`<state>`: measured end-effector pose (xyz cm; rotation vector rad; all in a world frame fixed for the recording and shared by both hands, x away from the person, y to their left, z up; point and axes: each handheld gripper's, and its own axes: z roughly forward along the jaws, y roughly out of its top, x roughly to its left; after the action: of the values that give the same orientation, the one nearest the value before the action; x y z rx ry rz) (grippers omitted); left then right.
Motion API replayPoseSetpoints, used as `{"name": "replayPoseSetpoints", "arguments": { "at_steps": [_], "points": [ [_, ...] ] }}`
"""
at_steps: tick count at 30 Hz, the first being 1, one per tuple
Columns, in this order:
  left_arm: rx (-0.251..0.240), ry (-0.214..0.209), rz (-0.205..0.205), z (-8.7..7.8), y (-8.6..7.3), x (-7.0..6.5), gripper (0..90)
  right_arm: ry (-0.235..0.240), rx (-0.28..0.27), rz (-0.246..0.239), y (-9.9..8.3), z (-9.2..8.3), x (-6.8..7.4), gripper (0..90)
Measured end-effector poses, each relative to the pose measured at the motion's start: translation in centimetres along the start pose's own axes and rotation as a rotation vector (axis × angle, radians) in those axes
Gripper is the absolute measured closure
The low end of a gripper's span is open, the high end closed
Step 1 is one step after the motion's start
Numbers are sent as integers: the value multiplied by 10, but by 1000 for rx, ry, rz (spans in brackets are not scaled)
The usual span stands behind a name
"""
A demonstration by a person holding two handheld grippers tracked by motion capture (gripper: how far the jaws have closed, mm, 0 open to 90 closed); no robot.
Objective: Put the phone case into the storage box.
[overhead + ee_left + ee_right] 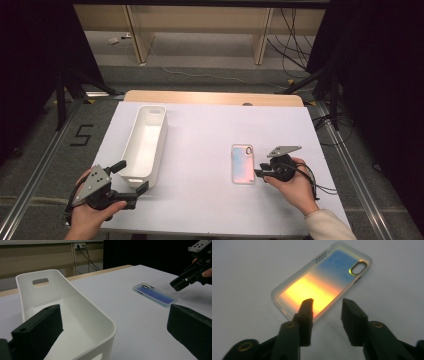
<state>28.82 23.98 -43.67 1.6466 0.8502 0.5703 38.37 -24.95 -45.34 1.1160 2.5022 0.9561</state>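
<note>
The phone case (243, 164) lies flat on the bench (200, 210), right of the white bin (145, 145). My right hand-held gripper (327, 302) stands apart at its near edge; my left hand-held gripper (132, 180) is apart too. One jaw riding over the thin rim could skid the case away.

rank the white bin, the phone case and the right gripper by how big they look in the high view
1. white bin, clearly largest.
2. phone case.
3. right gripper, though it looks close to the phone case and a hand partly covers it, so that order is unsure.

White bin (75, 322) (near end) cut off below.
</note>
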Motion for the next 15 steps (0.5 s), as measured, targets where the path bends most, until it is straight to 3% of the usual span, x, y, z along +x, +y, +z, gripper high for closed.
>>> {"name": "replayPoseSetpoints", "arguments": {
  "at_steps": [1, 2, 3, 4, 5, 9, 11, 12, 13, 15],
  "points": [
    [7, 6, 0, 0, 0, 0, 0, 8, -70, 0, 0, -4, -2, 478],
    [7, 8, -5, 0, 0, 0, 0, 8, -70, 0, 0, -4, -2, 478],
    [7, 8, -6, 0, 0, 1, 0, 28, -151, 21, 0, -7, -3, 409],
    [7, 10, -6, 0, 0, 1, 0, 24, -180, 28, 0, -10, -3, 388],
    [7, 13, -6, -1, 0, 1, 0, 24, -180, 28, 0, -10, -3, 388],
    [9, 18, -4, -1, -1, 1, 0, 17, -289, 18, -1, -20, -2, 329],
    [10, 19, -3, -1, -1, 1, 0, 23, -299, 16, -1, -22, -2, 315],
    [9, 19, -5, -1, -1, 1, 0, 6, -324, 11, -2, -27, -1, 308],
    [8, 19, -4, -1, 0, 1, 0, 26, -354, 10, -2, -28, -1, 303],
    [9, 16, -4, 0, -1, 0, 0, 21, -370, 6, -3, -32, 1, 295]
  ]
}}
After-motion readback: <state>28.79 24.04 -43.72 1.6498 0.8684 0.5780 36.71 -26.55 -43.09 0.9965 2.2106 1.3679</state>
